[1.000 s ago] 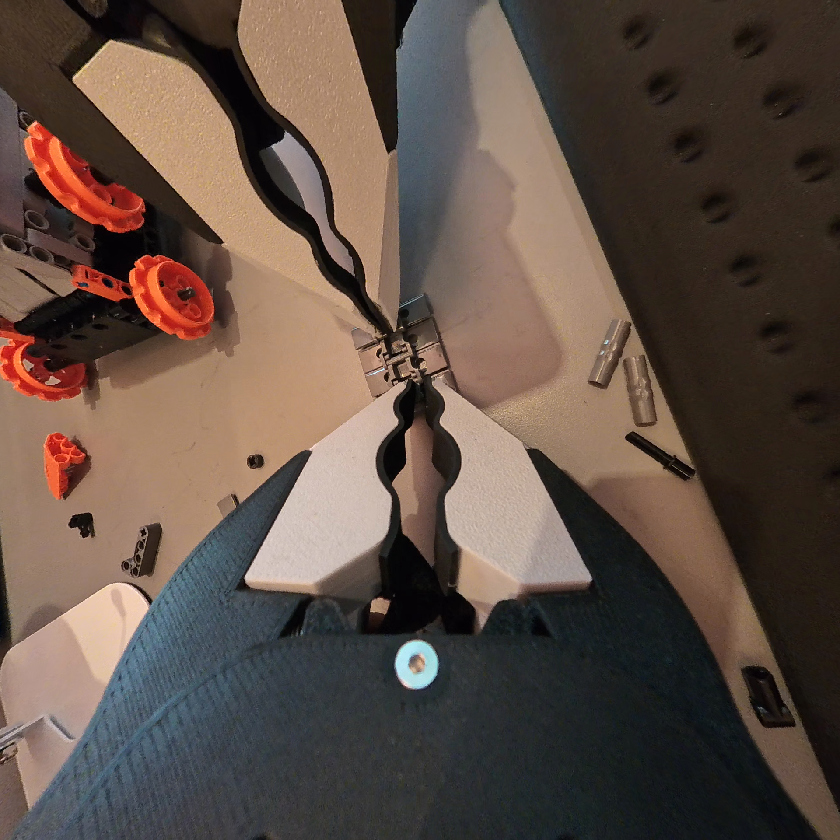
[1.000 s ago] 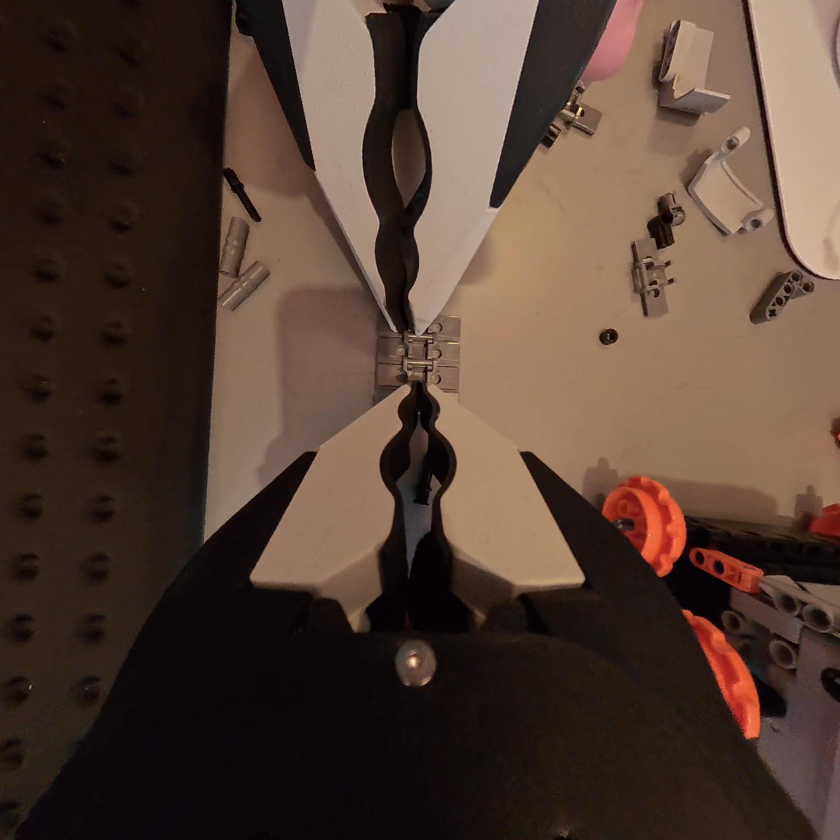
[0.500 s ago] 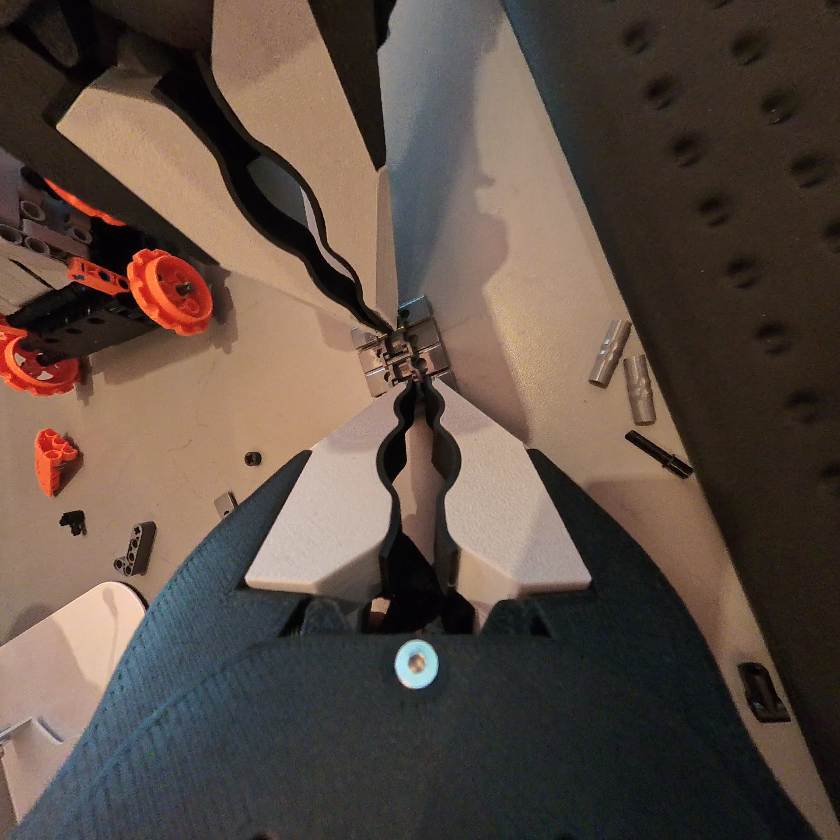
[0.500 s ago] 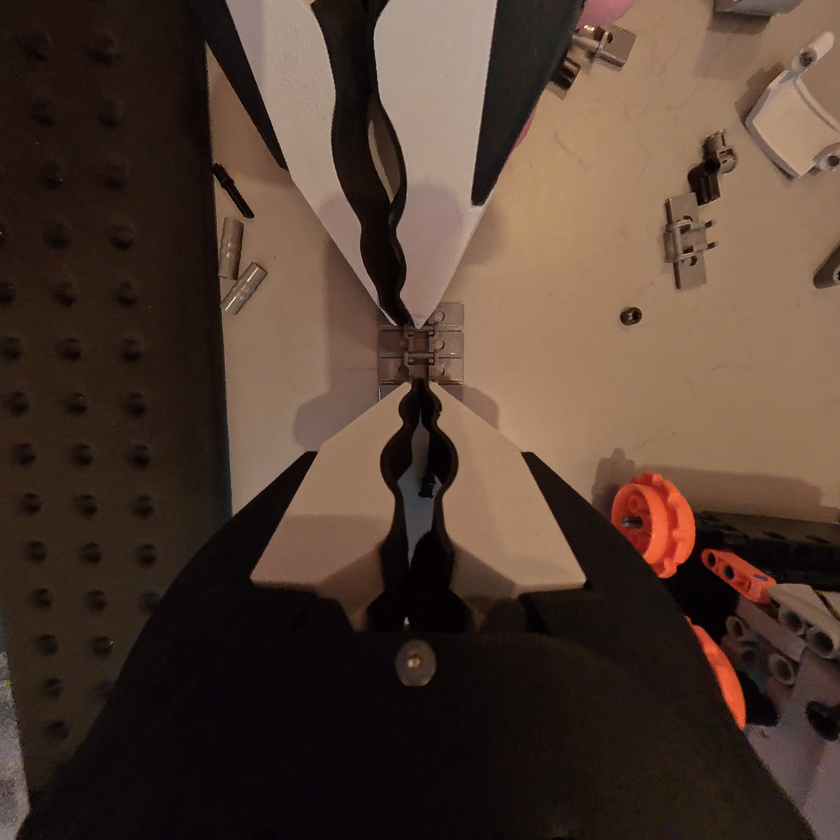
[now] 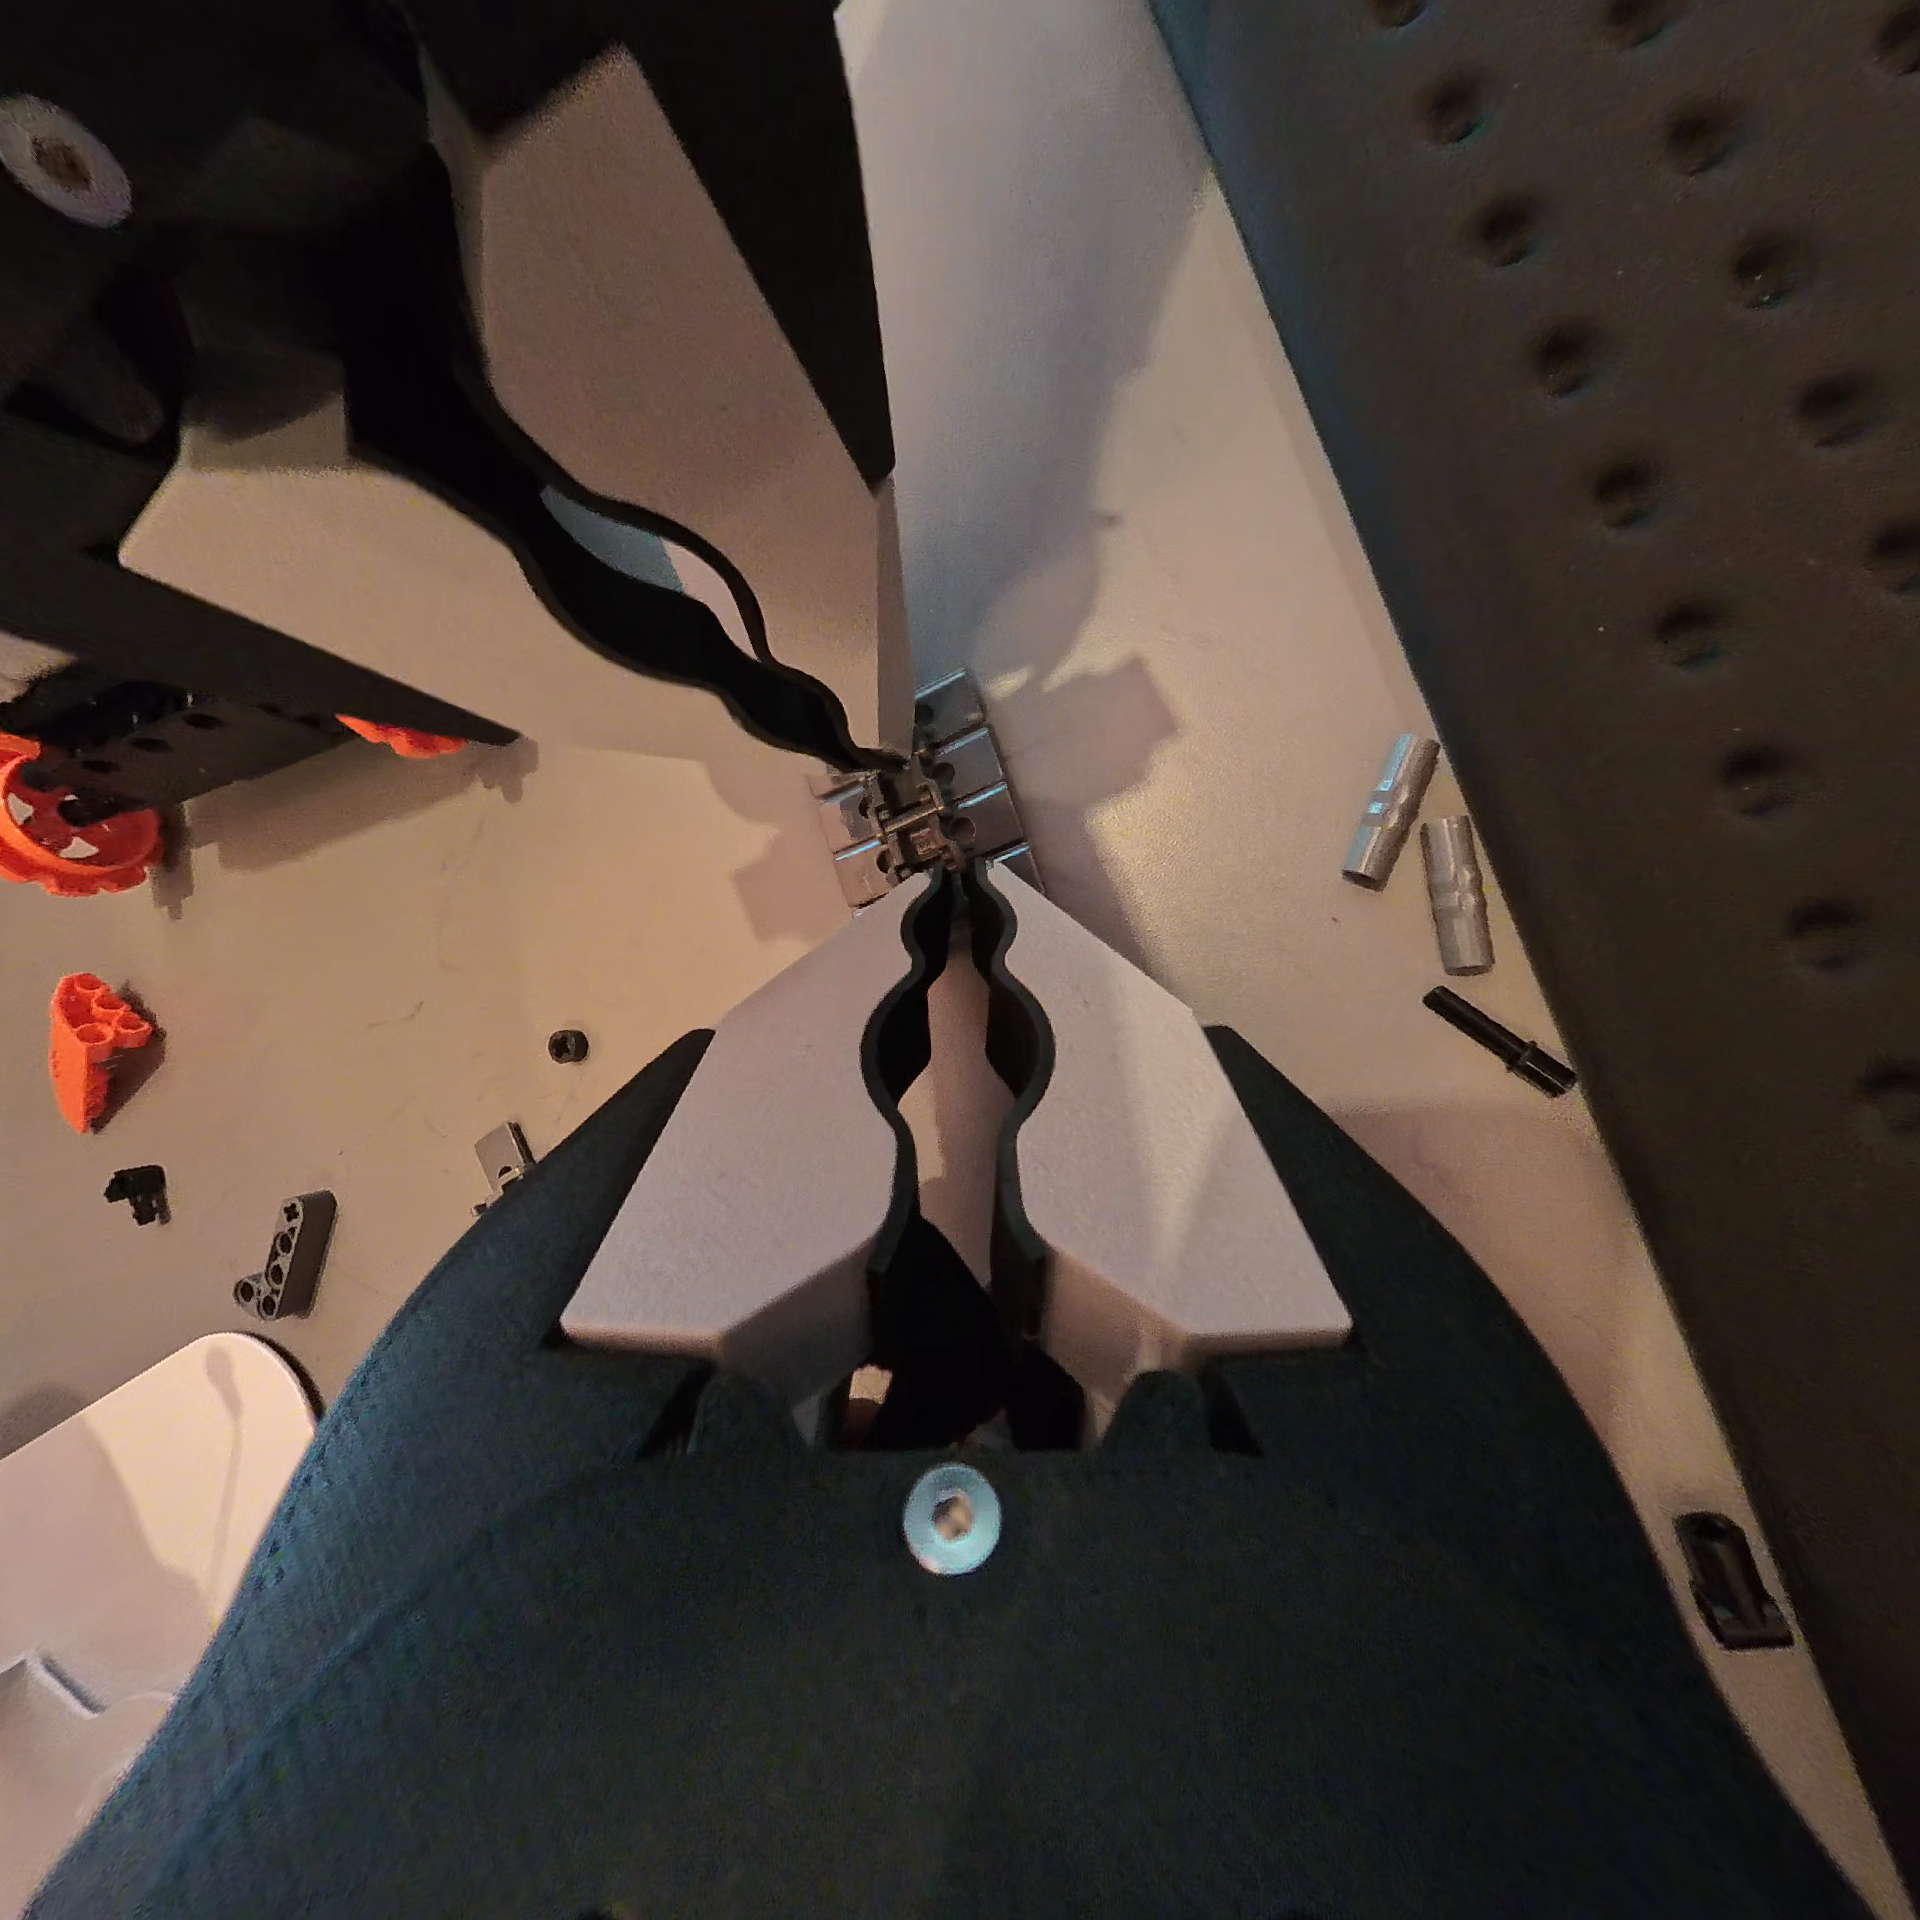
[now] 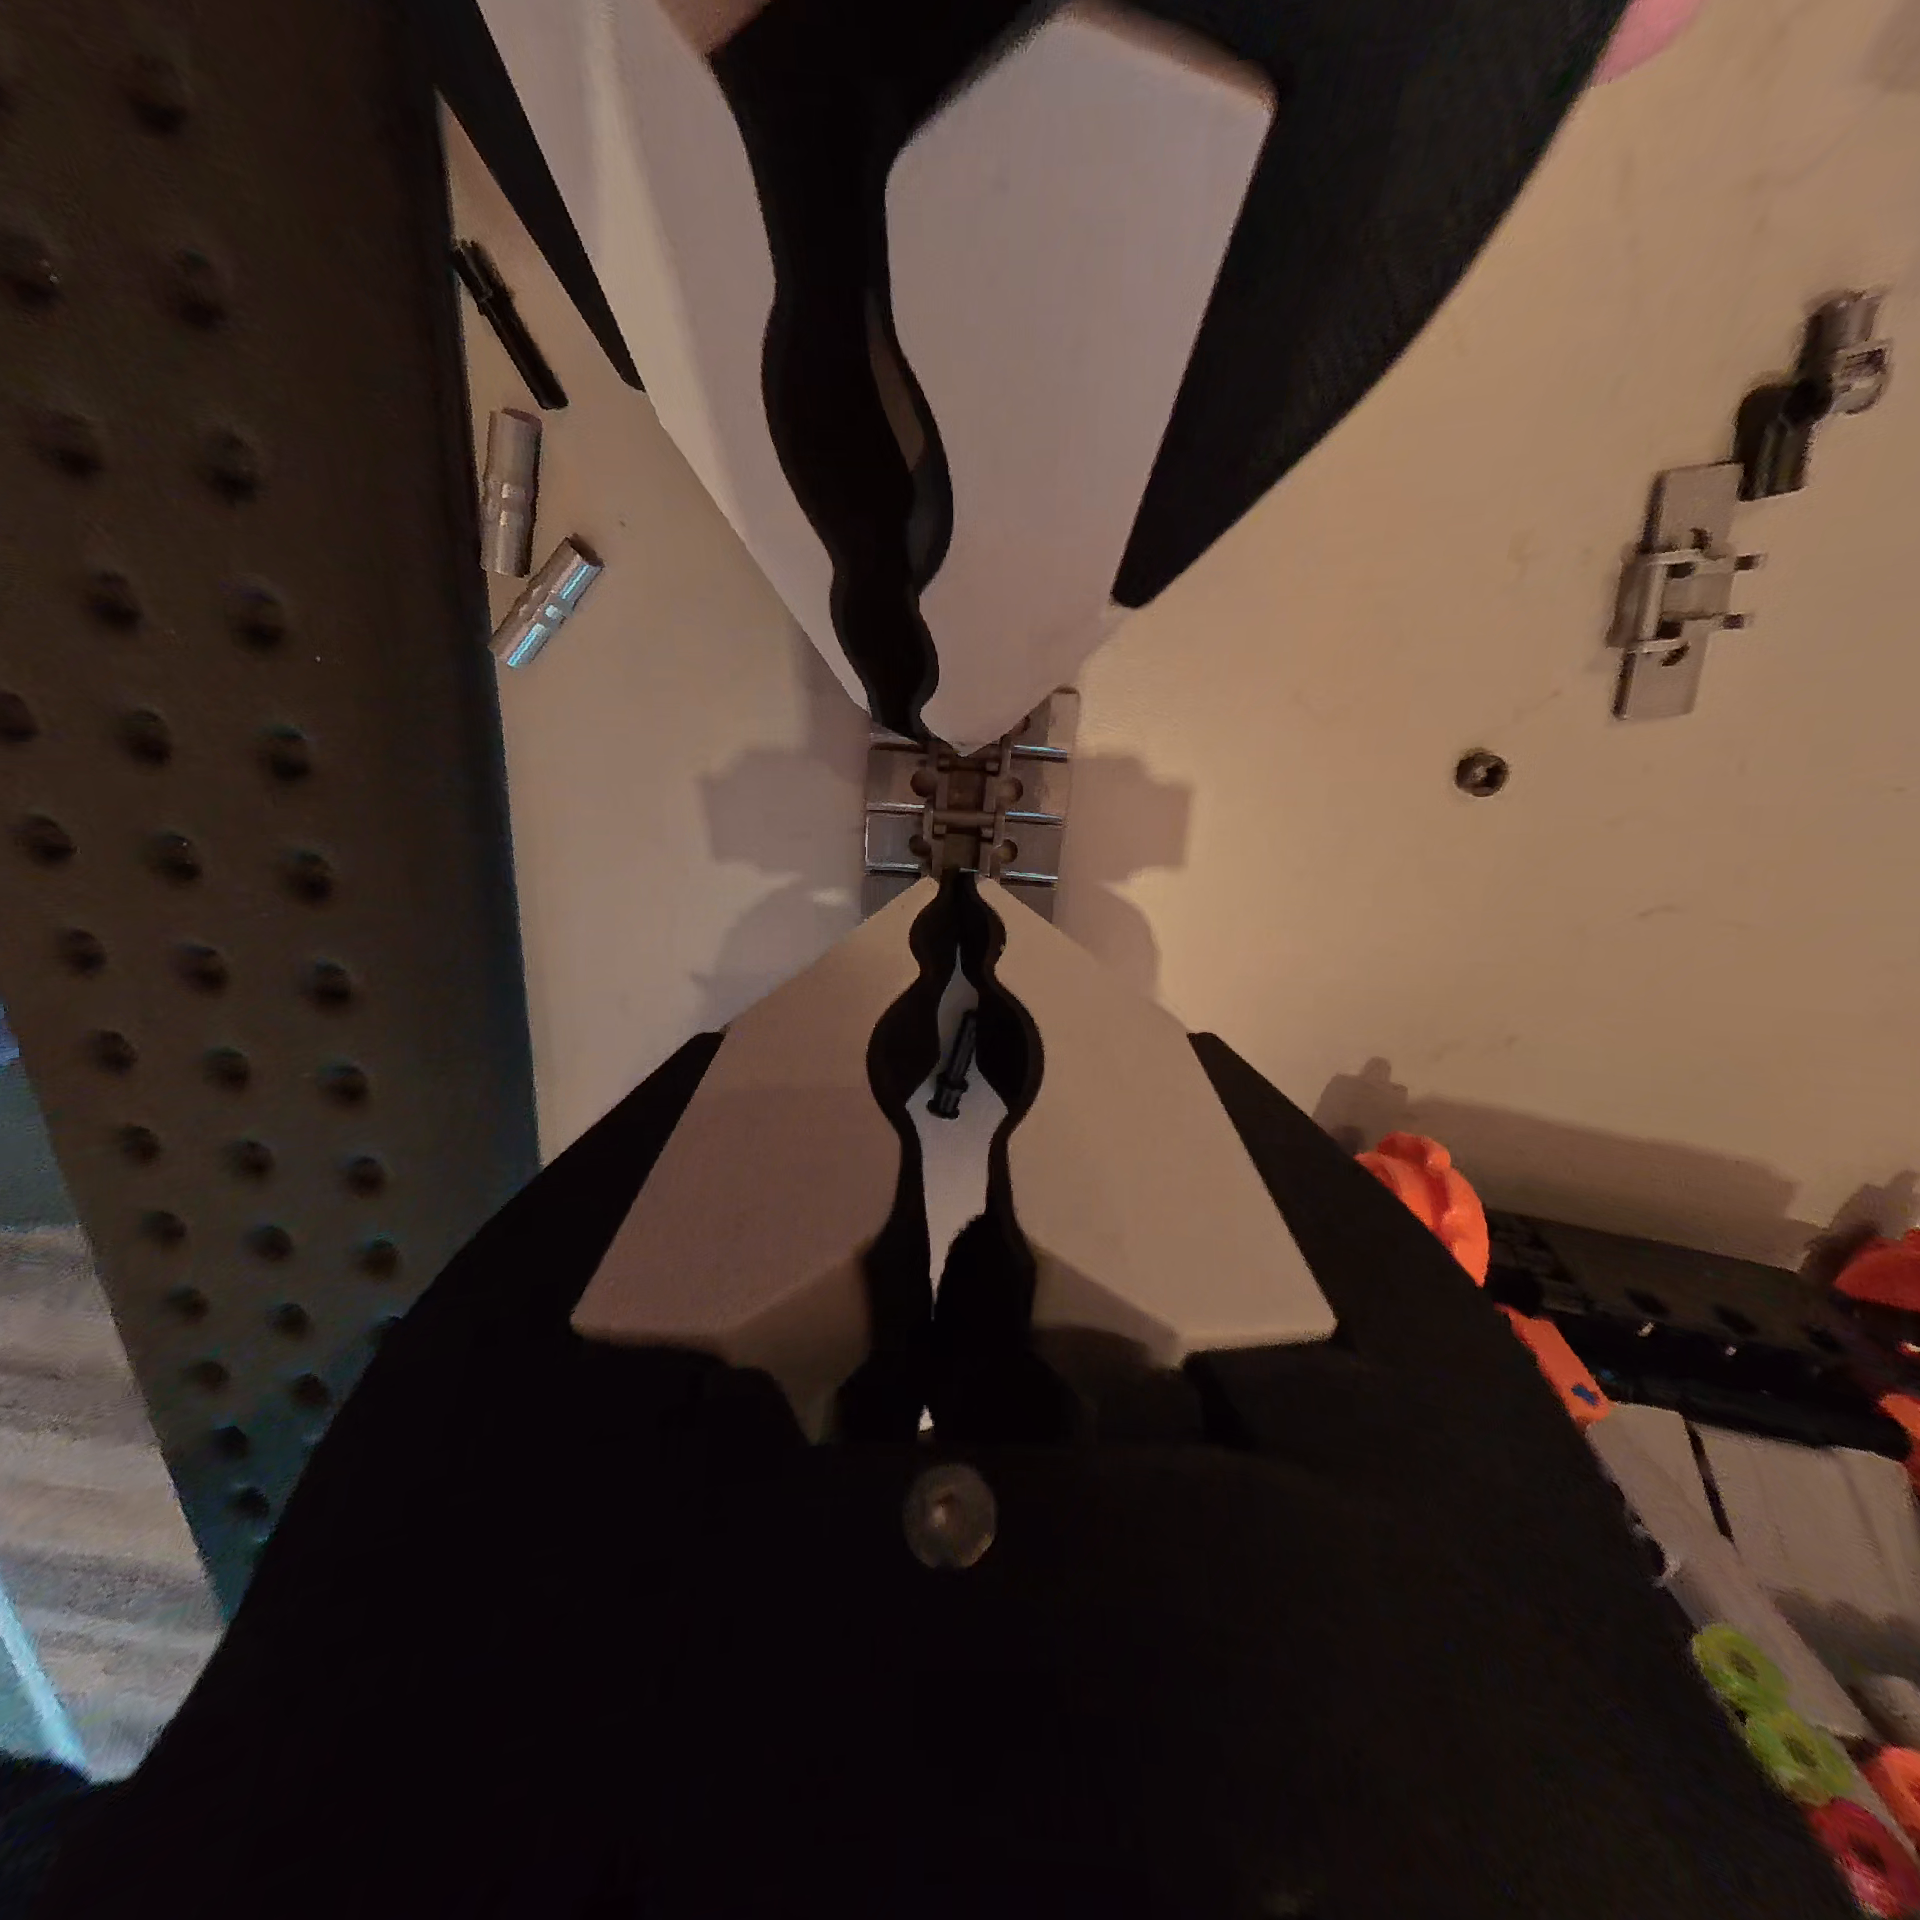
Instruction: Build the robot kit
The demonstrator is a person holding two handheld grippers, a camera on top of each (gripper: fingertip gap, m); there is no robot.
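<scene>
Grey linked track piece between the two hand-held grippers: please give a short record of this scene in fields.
held item: grey linked plastic track piece, lifted above the table
left hand-held gripper: shut on one end of it
right hand-held gripper: shut on the opposite end
surface: pale table
nearby: two grey plastic tube connectors, black pin, orange toothed wheel

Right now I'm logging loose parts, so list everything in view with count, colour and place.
track-link assembly: one, grey, held between both gripper tips above the table
connector tubes: two, light grey, by the studded mat
studded mat: one, dark, table edge
axle pin: one, black, near the tubes
sprocket wheel: one visible here, orange, on a black beam model
angled brick: one, orange, loose
table: one, pale
left gripper: shut on the assembly
right gripper: shut on its other end
</scene>
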